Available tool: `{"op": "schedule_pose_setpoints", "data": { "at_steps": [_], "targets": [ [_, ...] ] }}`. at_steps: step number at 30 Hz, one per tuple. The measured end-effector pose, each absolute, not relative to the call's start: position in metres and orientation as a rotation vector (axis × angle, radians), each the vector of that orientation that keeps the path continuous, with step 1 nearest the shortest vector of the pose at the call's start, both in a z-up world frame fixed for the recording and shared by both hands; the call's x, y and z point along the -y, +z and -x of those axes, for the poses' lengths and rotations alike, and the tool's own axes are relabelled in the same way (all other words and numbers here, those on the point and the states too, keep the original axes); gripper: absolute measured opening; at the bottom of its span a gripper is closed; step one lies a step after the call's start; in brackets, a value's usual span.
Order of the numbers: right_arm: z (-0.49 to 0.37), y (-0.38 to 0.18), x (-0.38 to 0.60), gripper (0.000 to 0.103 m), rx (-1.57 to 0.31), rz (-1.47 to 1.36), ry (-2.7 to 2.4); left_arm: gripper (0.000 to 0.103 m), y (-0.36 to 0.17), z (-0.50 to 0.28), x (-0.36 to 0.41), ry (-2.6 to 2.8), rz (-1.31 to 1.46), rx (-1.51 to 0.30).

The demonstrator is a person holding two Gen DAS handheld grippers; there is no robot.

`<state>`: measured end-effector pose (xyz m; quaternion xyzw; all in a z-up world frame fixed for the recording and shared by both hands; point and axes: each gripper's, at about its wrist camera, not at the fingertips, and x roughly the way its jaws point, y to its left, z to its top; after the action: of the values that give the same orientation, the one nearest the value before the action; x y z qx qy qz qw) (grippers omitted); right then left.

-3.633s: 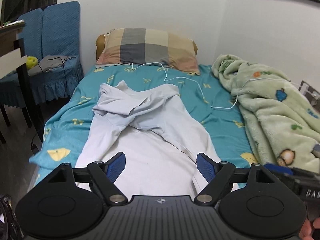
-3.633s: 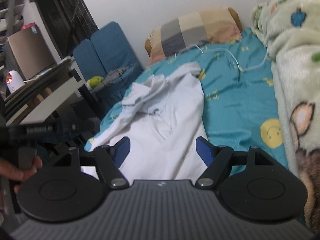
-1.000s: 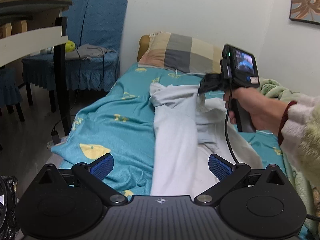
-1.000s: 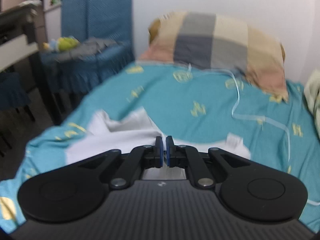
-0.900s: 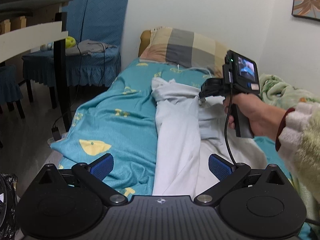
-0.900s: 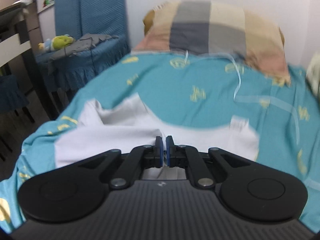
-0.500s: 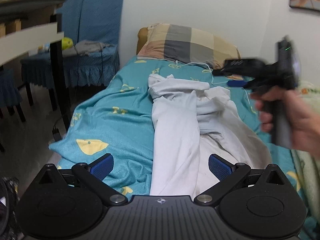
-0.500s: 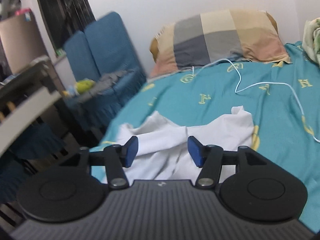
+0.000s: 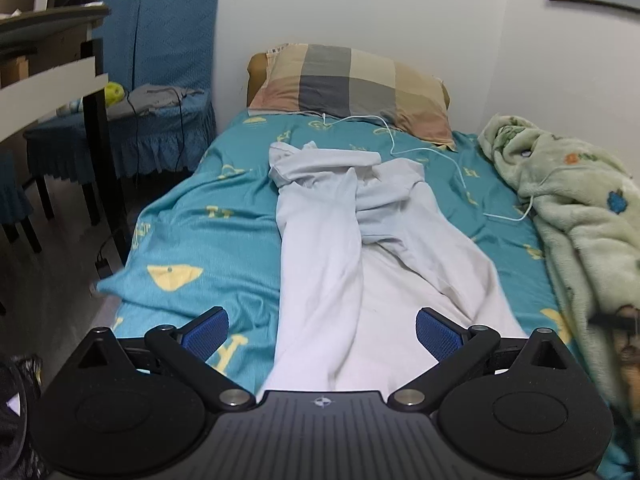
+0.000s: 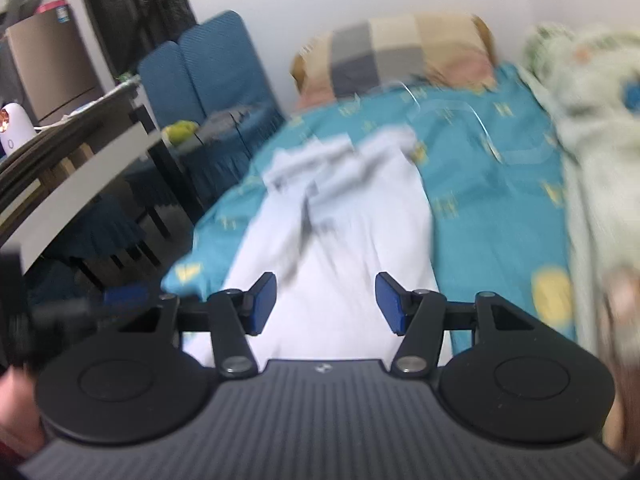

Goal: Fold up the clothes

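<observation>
Left wrist view: white garment (image 9: 360, 248) laid lengthwise down the middle of the bed (image 9: 208, 224), running from six o'clock, under the left gripper (image 9: 322, 334), up toward the pillow (image 9: 352, 84) at twelve. Both sleeves already brought in over the body and crossing near the far end, at about twelve o'clock of the cloth; bunched and creased there, not flat. Lower part lying smooth and single. Left gripper released, pads wide apart, nothing between them, cloth only seen beyond.

Right wrist view: blurred. Right gripper (image 10: 326, 304) also released, pads parted about halfway, holding nothing, hovering over the near end of the garment. Blanket (image 10: 592, 120) heaped at three o'clock, well clear of the cloth; charging cable (image 9: 440, 156) lying at one o'clock just beyond the shoulder.

Judged roughly a third done: sleeves tucked, but no crosswise fold yet. Left to do, probably: smoothing the sleeve bundle, taking the hem at six o'clock, carrying it up to the collar, then halving again.
</observation>
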<state>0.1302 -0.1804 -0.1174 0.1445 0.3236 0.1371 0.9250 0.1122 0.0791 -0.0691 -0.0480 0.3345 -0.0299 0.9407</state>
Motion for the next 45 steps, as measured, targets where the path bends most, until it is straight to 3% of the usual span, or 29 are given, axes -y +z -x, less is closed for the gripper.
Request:
{"op": "schedule_pose_setpoints", "data": {
  "at_steps": [5, 9, 16, 18, 23, 34, 38, 39, 41, 45],
  "targets": [
    [-0.098, -0.138, 0.204, 0.059, -0.722, -0.350, 0.231, 0.101, -0.064, -0.101, -0.087, -0.052, 0.127, -0.782],
    [-0.106, -0.149, 0.205, 0.059, -0.741, -0.319, 0.221, 0.090, -0.074, -0.111, -0.096, -0.046, 0.132, -0.971],
    [-0.129, -0.168, 0.203, 0.059, -0.806, -0.353, 0.278, 0.088, -0.094, -0.112, -0.116, -0.002, 0.022, -1.192],
    [-0.132, -0.170, 0.202, 0.059, -0.811, -0.356, 0.290, 0.080, -0.098, -0.115, -0.126, -0.008, 0.058, -1.234],
    [-0.134, -0.172, 0.205, 0.059, -0.817, -0.372, 0.312, 0.075, -0.105, -0.129, -0.136, -0.056, 0.045, -1.326],
    [-0.141, -0.179, 0.204, 0.058, -0.851, -0.368, 0.306, 0.073, -0.130, -0.132, -0.136, -0.319, -0.061, -1.527],
    [-0.144, -0.183, 0.203, 0.058, -0.866, -0.365, 0.293, 0.055, -0.137, -0.130, -0.133, -0.351, -0.081, -1.558],
    [-0.145, -0.184, 0.203, 0.059, -0.869, -0.366, 0.290, 0.035, -0.135, -0.129, -0.132, -0.353, -0.094, -1.554],
    [-0.146, -0.184, 0.202, 0.059, -0.873, -0.362, 0.289, 0.006, -0.127, -0.124, -0.129, -0.371, -0.080, -1.553],
    [-0.146, -0.184, 0.201, 0.059, -0.877, -0.353, 0.288, 0.004, -0.092, -0.104, -0.108, -0.406, -0.154, -1.483]
  ]
}}
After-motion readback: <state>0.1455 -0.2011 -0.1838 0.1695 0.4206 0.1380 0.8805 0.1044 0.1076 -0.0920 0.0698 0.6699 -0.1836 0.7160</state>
